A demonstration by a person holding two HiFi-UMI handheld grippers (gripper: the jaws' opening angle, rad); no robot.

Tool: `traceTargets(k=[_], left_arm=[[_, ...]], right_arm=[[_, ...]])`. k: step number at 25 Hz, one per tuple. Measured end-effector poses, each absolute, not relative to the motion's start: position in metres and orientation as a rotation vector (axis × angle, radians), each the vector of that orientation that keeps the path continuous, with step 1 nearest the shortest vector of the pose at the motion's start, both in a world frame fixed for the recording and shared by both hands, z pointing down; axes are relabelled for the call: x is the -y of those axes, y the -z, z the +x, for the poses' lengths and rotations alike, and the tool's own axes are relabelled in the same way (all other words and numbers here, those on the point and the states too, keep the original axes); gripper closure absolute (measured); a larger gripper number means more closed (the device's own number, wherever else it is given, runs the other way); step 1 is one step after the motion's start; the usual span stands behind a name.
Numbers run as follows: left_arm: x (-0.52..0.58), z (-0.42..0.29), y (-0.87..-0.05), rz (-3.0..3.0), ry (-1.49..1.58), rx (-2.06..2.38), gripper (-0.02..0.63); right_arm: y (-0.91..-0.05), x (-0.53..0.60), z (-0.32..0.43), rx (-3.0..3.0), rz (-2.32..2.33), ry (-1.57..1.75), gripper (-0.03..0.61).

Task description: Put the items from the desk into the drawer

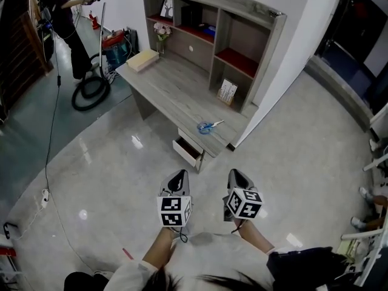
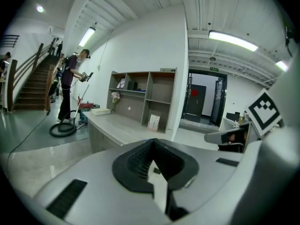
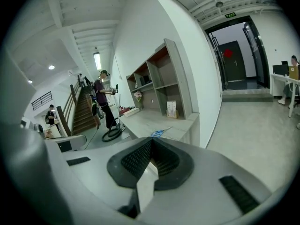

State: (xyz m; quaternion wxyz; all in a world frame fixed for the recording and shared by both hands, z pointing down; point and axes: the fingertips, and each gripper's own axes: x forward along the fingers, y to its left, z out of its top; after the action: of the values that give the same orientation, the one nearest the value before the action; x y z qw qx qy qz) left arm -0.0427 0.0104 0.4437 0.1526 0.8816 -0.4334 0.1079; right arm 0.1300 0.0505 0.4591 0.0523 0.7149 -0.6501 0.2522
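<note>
Scissors (image 1: 207,126) blue-handled, on desk (image 1: 174,93) nr front edge | drawer (image 1: 187,151) open below | L gripper (image 1: 177,177) & R gripper (image 1: 237,176) jaws together, empty, well apart fr desk

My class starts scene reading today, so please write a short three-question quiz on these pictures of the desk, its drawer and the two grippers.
1. True or false: the left gripper is holding the blue-handled scissors.
2. Multiple choice: the drawer under the desk is A) pulled partly open, B) fully shut, C) lying on the floor.
3. Fill in: the right gripper has its jaws ____.

Key: 1 false, the scissors lie on the desk, apart from both grippers. 2 A. 3 together, with nothing between them.
</note>
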Motion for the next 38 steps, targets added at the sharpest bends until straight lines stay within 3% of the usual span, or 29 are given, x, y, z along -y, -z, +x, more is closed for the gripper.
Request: traceTargets(k=[19,38], left_arm=[[0.116,-0.054,-0.455,2.635,-0.366,0.975,0.617],[0.116,-0.005,-0.492,2.607,-0.460,0.833,0.617]], right_arm=[[-0.463,0.051,0.103,1.787,2.353,-0.782,0.580],[-0.486,0.052,0.128,1.692,2.357,-0.828,0.580]])
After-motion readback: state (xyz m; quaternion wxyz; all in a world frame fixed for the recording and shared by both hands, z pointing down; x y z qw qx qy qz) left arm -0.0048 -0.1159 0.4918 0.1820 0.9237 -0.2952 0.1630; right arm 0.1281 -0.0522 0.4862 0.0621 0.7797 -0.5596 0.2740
